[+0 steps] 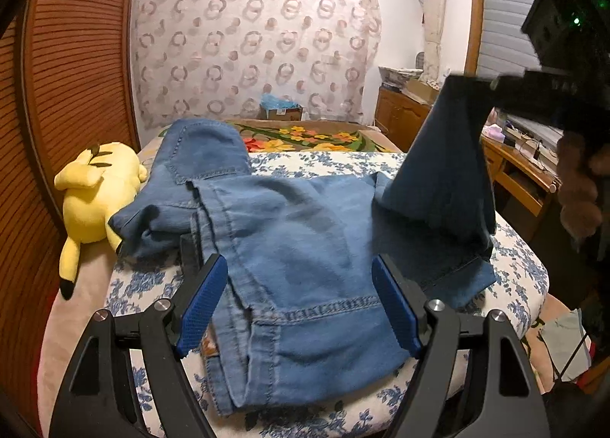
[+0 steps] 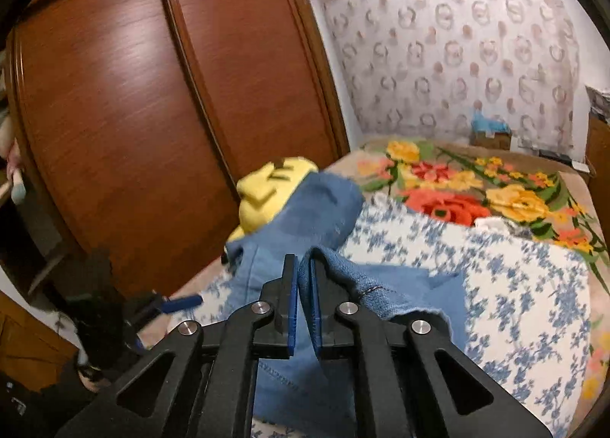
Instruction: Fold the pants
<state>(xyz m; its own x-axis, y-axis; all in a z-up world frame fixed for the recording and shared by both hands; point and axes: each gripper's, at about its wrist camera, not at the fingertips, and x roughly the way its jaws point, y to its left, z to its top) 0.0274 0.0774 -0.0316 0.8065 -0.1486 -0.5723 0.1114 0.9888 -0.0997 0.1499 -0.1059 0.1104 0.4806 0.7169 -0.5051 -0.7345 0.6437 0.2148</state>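
Nearest the left wrist camera, the left gripper point(image 1: 299, 297) stands wide apart, its blue pads point(image 1: 202, 308) on either side of a folded band of the jeans point(image 1: 305, 247) without pressing on it; the denim passes between the jaws and lies flat on the blue-flowered sheet point(image 1: 518, 278) of the bed. In the right wrist view, the right gripper point(image 2: 303, 278) is almost closed, its pads pinching a thin edge of the denim, which drapes down from the jaws toward the sheet. Seen from the left wrist, this gripper holds one pant leg point(image 1: 446, 163) raised off the bed at the right, with the person's hand point(image 1: 579, 186) behind it. Farther back, the waist end of the jeans rests beside a yellow plush toy point(image 1: 95, 194) at the left edge of the bed. Beyond lie a flowered blanket point(image 2: 476, 186), a wooden wardrobe point(image 2: 152, 95) and a patterned curtain point(image 1: 251, 41).
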